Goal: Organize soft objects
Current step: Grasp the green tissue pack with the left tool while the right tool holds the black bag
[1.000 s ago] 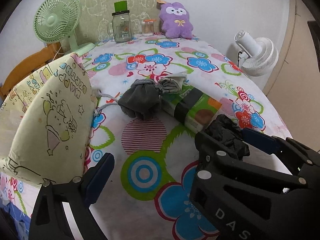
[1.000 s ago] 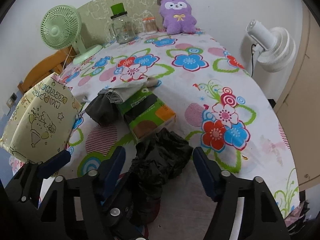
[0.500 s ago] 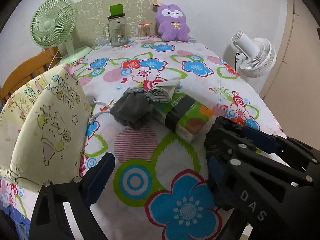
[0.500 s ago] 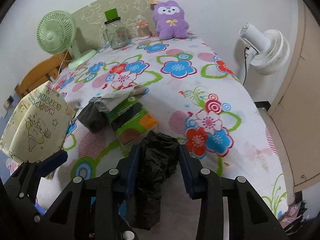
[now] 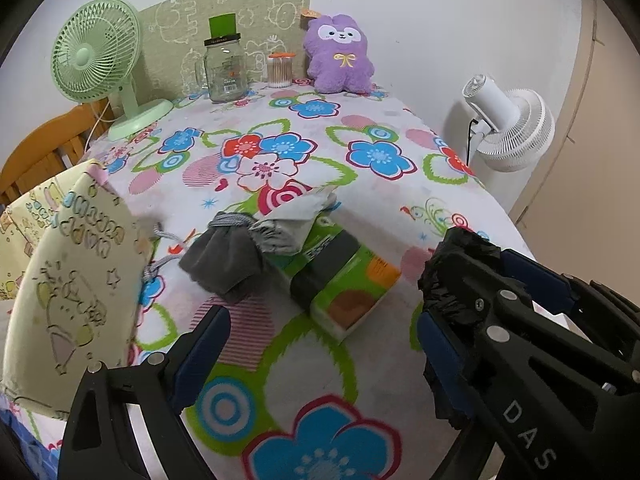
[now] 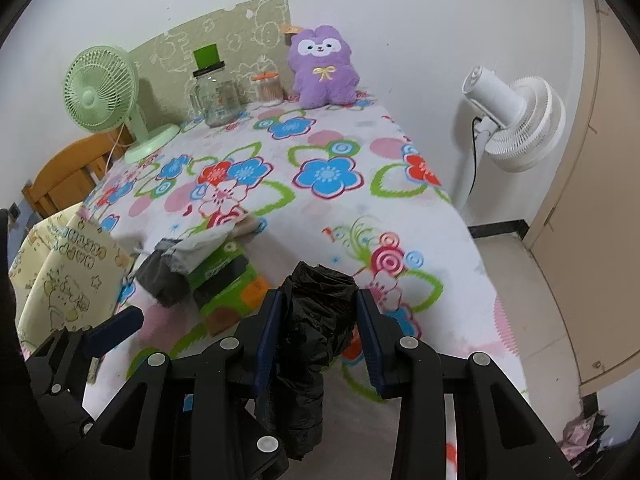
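Left wrist view: the left gripper point(image 5: 316, 344) stands wide with nothing between its blue pads, low in the frame over the flower-printed tablecloth point(image 5: 360, 140). At lower right the right gripper point(image 5: 464, 300) clamps a crumpled black plastic bag point(image 5: 460, 272), which a second ago lay loose on the cloth ahead of it. At centre lie one dark grey drawstring pouch point(image 5: 224, 260), one pale grey folded cloth point(image 5: 284, 232) and one green soft tissue pack point(image 5: 344, 284), touching one another. One pale yellow cartoon-printed gift bag point(image 5: 72, 300) fills the left edge. Along the top stand one mint-green desk fan point(image 5: 96, 52), one clear glass jar point(image 5: 224, 72), one small tub of cotton swabs point(image 5: 280, 70) and one purple plush rabbit point(image 5: 338, 60); one white floor fan point(image 5: 508, 128) is at right. Right wrist view: the right gripper point(image 6: 318, 328), at bottom centre, has just closed from wide to narrow and squeezes the black bag point(image 6: 312, 320), raised off the cloth point(image 6: 320, 140). The left gripper's point(image 6: 116, 326) blue finger shows at lower left. The pouch point(image 6: 160, 276), folded cloth point(image 6: 200, 250) and tissue pack point(image 6: 228, 284) sit left of centre, the gift bag point(image 6: 60, 280) further left; green fan point(image 6: 100, 92), jar point(image 6: 216, 96), swab tub point(image 6: 270, 88), plush point(image 6: 322, 68) and white fan point(image 6: 516, 120) sit as in the other view, all lower in frame than before.
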`<state>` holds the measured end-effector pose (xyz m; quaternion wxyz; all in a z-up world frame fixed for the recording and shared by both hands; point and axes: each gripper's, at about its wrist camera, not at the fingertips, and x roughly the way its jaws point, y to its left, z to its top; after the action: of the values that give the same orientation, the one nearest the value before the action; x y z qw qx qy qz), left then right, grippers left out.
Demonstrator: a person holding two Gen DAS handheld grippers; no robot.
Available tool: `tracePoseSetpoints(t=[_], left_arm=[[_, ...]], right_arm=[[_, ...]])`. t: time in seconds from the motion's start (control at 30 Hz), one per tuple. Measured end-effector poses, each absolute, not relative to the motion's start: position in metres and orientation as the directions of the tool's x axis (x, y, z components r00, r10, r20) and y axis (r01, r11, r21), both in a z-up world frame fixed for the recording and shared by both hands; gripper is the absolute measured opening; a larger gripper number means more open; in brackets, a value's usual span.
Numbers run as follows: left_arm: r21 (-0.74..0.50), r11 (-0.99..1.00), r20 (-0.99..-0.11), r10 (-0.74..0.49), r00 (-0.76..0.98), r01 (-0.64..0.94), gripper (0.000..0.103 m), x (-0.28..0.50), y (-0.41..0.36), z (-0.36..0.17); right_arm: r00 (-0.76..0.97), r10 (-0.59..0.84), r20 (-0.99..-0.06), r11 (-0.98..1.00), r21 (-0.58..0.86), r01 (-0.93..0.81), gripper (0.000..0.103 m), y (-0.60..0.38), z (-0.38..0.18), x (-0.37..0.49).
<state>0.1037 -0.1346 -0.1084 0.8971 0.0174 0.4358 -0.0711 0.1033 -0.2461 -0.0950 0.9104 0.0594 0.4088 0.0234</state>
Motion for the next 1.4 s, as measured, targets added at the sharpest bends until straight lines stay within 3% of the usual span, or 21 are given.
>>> tracePoseSetpoints(t=[0.67,0.83,1.0,1.4], left_arm=[[-0.05,0.994,-0.814,-0.098,0.573,0.1,0.09,0.137,-0.158,-0.129],[-0.042,0.995,-0.817,-0.089,0.57,0.095,0.084,0.142,-0.158,-0.132],[-0.021,0.995,-0.812,-0.073,0.58,0.097,0.072,0.142,-0.157,-0.132],[-0.033,0.987,-0.816,-0.117,0.566,0.156,0.066,0.133,-0.157,-0.128]], right_arm=[[0.648,0.065,-0.759,0.994,0.104,0.022,0.041,-0.268,-0.108,0.137],[0.638,0.071,-0.767,0.994,0.109,0.02,0.041,-0.269,-0.112,0.142],[0.63,0.078,-0.773,0.993,0.114,0.016,0.041,-0.269,-0.115,0.145],[0.623,0.076,-0.778,0.993,0.116,0.023,0.041,-0.266,-0.115,0.14]])
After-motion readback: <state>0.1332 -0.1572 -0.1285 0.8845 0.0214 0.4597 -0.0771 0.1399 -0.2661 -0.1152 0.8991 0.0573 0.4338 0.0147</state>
